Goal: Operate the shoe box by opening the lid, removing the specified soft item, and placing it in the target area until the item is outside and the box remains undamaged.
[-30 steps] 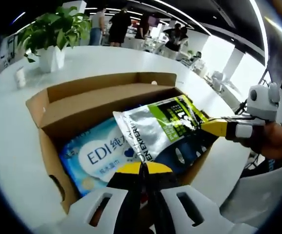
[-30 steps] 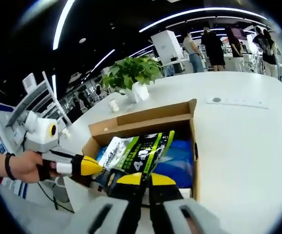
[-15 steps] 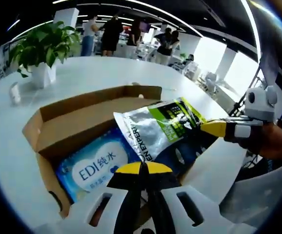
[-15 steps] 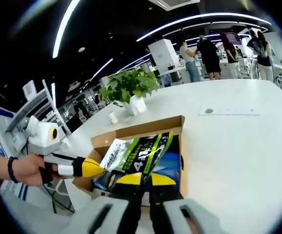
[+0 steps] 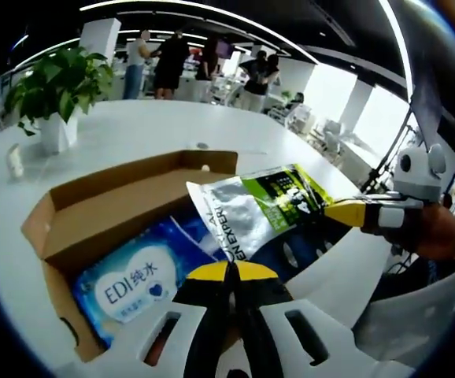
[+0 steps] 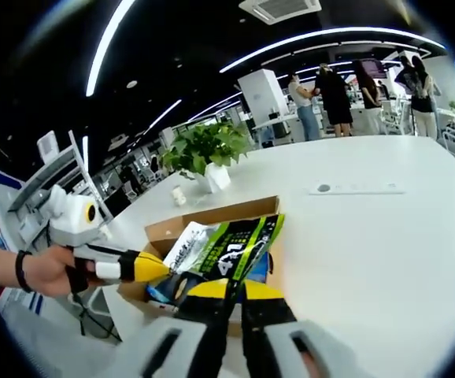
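1. The silver, green and black foil pouch (image 5: 263,213) hangs above the open brown cardboard shoe box (image 5: 117,205), which stands on the white desk (image 5: 125,130). The pouch is clear of the box's rim on the side seen in the right gripper view (image 6: 227,244).
2. The left gripper (image 5: 229,272) has its yellow-tipped jaws together on the pouch's lower edge. The right gripper (image 5: 345,209) pinches the pouch's far corner; in its own view (image 6: 227,290) the jaws are closed on that edge.
3. Judging by how the pouch sags and creases between the two holds, it is light and limp, with a slick foil skin that may slip from a shallow pinch.
4. The sealed edges and corners look like the best places to hold it, being flat and stiffer than the belly.
5. A blue and white soft pack with "EDI" lettering (image 5: 129,276) lies inside the box, under the pouch.
6. The box walls look thin; dragging the pouch across the rim could bend them.
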Action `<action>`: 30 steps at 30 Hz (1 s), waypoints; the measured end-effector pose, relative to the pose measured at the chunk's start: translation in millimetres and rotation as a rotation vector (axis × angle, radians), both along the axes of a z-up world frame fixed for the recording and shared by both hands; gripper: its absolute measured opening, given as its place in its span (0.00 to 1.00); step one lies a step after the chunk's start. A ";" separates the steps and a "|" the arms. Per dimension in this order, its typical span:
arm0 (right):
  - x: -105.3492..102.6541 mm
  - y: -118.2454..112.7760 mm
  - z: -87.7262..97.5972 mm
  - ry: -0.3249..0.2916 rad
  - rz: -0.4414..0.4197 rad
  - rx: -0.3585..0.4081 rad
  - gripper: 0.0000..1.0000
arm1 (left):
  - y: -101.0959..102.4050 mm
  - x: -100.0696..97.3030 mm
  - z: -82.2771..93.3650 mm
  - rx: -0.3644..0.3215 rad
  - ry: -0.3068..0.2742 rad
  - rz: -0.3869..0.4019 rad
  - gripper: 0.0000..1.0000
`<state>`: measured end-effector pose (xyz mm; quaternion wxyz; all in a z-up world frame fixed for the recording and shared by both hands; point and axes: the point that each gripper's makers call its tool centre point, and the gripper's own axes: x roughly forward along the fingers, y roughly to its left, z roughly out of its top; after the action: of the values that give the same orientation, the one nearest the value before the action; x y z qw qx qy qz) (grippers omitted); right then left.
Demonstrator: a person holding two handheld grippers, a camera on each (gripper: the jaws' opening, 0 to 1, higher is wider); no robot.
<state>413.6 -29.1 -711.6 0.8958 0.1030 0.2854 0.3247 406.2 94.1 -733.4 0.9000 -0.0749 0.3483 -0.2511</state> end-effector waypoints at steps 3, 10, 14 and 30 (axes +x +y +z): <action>-0.6 -9.1 -0.1 0.000 -0.013 -0.005 0.00 | -9.9 0.6 3.7 0.000 -0.008 -0.016 0.00; -6.9 -25.8 1.9 -0.005 -0.039 0.001 0.00 | -28.3 -0.4 7.1 0.005 -0.014 -0.051 0.00; -12.3 -37.1 0.6 -0.003 -0.055 0.006 0.01 | -38.0 -2.1 5.8 0.016 -0.011 -0.077 0.00; -20.9 -76.1 3.3 -0.002 -0.116 0.013 0.00 | -77.8 -5.6 5.1 0.014 -0.010 -0.144 0.00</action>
<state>392.7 -105.2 -708.3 0.9127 0.1249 0.2757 0.2745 400.6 16.3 -728.3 0.8819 -0.0421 0.3499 -0.3131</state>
